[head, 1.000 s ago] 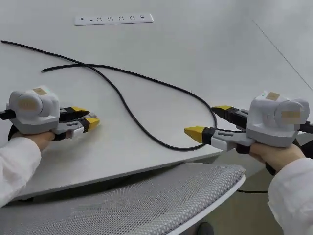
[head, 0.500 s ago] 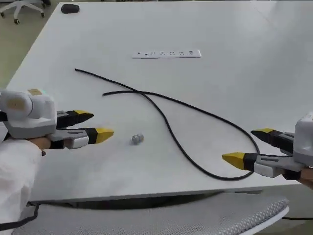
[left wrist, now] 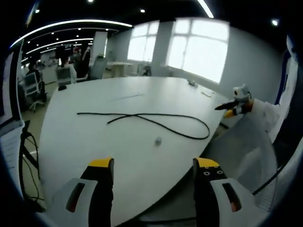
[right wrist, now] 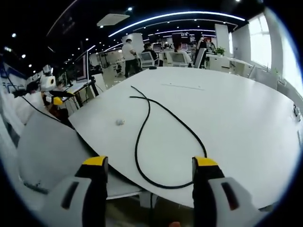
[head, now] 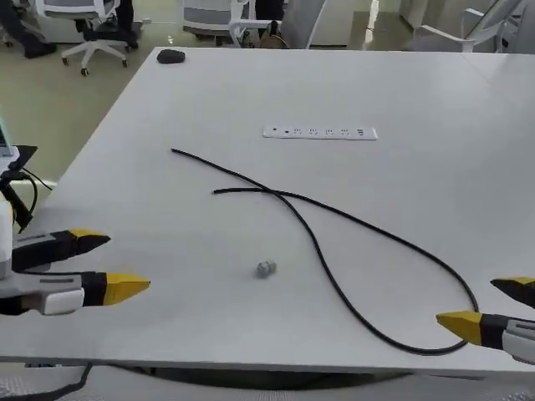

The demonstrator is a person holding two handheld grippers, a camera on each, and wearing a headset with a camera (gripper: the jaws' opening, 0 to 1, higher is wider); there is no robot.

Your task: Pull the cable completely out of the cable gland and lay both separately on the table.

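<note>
The cable (head: 321, 249) lay loose on the white table (head: 209, 109). Its two ends rested toward the far left and crossed over each other there. The rest ran in a long loop toward the near right edge. The cable gland (head: 266, 269), a small grey piece, sat on its own on the tabletop. It was just left of the nearer run of the cable and apart from it, with nothing threaded through it.

The left gripper (head: 124, 263) hovered at the near left edge of the table. Its yellow-tipped jaws were spread wide and held nothing, and the left gripper view showed bare tabletop between them. The right gripper (head: 470, 302) hung at the near right edge, just beside the outer bend of the cable loop. Its jaws were likewise parted and empty, and neither tip touched the cable. Both grippers pointed inward across the table, well apart from each other and from the gland.

A white power strip (head: 320, 133) lay flat farther back, beyond the cable's crossing. A small dark object (head: 170, 57) sat near the far left corner. It was probably a computer mouse, though it was too small to be sure. Office chairs (head: 84, 33) stood on the floor beyond the far edge. In the right gripper view, a person's white sleeve (right wrist: 19, 111) showed at the left, behind the other gripper.
</note>
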